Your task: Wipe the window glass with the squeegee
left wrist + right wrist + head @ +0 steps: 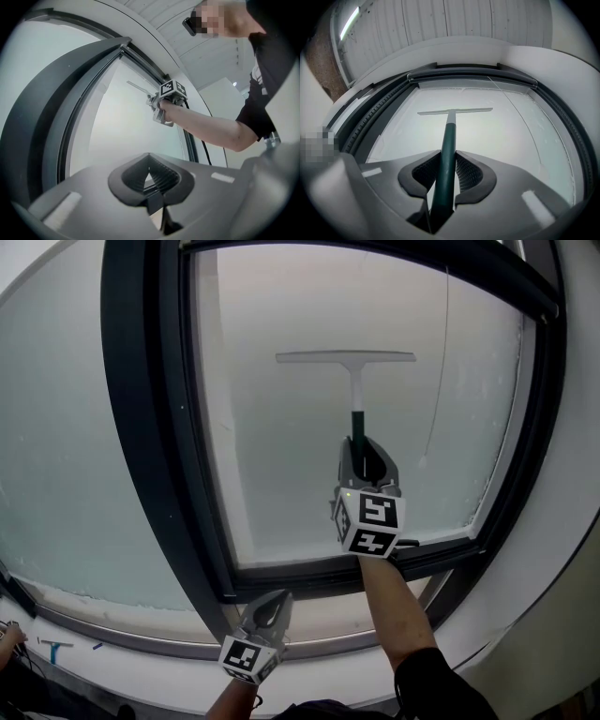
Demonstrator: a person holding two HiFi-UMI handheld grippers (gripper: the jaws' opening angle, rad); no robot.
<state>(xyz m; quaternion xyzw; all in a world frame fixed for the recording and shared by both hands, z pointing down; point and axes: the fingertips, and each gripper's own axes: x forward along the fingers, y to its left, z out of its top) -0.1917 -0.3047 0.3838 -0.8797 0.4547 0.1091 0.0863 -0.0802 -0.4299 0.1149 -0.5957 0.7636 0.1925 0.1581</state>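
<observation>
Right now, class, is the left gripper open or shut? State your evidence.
Shut. The left gripper shows, in its own view, jaws meeting at the tips with nothing between them.

right tool (359,448) raised, clamped shut; left tool (276,600) low, jaws together.

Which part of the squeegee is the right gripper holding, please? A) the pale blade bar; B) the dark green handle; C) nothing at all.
B: the right gripper view shows the right gripper with its jaws shut on the squeegee at its dark green handle, the blade bar farther up by the window glass.
</observation>
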